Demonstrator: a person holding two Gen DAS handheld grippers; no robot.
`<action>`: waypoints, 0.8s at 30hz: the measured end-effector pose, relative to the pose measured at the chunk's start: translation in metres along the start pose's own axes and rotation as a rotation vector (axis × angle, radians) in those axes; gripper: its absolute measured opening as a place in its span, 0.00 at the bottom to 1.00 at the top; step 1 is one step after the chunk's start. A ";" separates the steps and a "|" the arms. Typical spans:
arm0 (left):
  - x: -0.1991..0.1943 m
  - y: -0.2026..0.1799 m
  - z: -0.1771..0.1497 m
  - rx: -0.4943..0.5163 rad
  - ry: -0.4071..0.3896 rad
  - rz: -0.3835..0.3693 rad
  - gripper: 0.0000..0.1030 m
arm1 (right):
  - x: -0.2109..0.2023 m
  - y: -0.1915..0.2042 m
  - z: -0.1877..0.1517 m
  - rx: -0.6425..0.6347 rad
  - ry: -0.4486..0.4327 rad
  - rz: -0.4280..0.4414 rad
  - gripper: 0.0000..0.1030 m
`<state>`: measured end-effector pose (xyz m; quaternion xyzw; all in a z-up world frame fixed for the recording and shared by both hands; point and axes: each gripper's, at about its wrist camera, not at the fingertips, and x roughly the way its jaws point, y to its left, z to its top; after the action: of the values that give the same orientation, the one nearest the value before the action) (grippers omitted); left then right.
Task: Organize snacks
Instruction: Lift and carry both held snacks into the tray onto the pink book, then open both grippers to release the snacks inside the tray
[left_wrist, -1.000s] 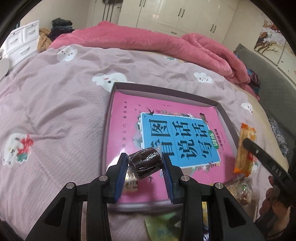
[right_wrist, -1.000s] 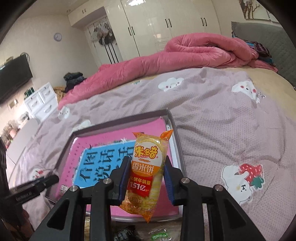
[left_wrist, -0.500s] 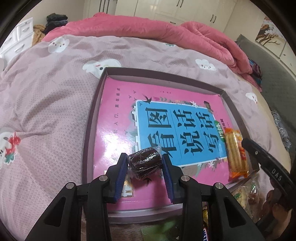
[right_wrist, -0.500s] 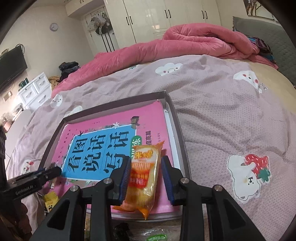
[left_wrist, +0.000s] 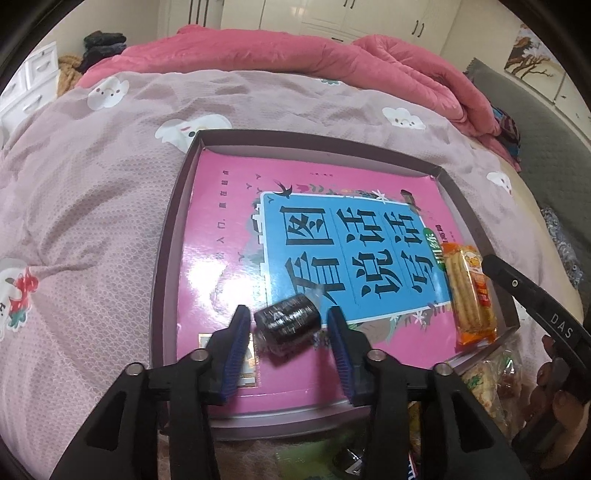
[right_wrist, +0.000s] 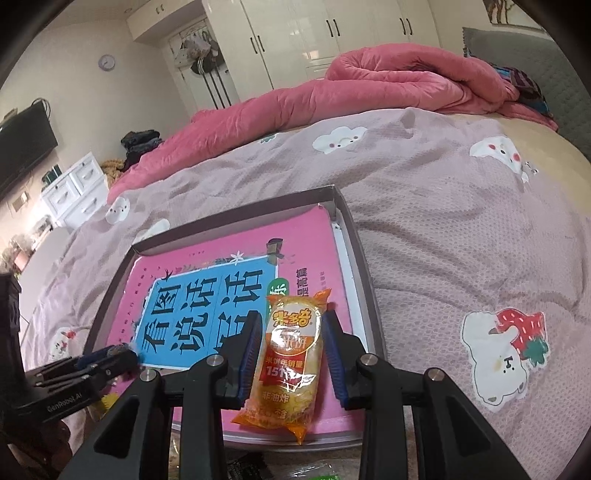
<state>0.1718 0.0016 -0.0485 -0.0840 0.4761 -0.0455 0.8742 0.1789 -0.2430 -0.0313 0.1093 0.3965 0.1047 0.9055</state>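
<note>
We've got both grippers tilted down over the box (left_wrist: 168, 266): left gripper (left_wrist: 288, 341) jaws opening, chocolate roll (left_wrist: 289, 320) loose between; right gripper (right_wrist: 291, 354) pinching the rice cracker pack (right_wrist: 290, 363).

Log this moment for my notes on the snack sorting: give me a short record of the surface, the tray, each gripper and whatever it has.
surface: bed with a mauve quilt
tray: shallow box on the quilt, a pink book lying inside
left gripper: jaws opening; dark wrapped snack between them, gaps on both sides
right gripper: shut on an orange rice cracker pack, over the tray's right side
outside the tray: more wrapped snacks at its near right corner
</note>
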 end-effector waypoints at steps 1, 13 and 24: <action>-0.001 0.000 0.000 0.000 -0.004 0.005 0.48 | -0.001 -0.001 0.000 0.004 -0.001 0.001 0.33; -0.015 0.003 0.003 -0.007 -0.047 0.013 0.61 | -0.016 -0.007 0.001 0.014 -0.029 -0.002 0.36; -0.041 0.007 0.005 -0.023 -0.103 0.016 0.72 | -0.042 -0.010 0.002 0.018 -0.078 0.025 0.47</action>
<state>0.1535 0.0153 -0.0131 -0.0926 0.4317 -0.0284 0.8968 0.1534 -0.2646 -0.0034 0.1262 0.3604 0.1080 0.9179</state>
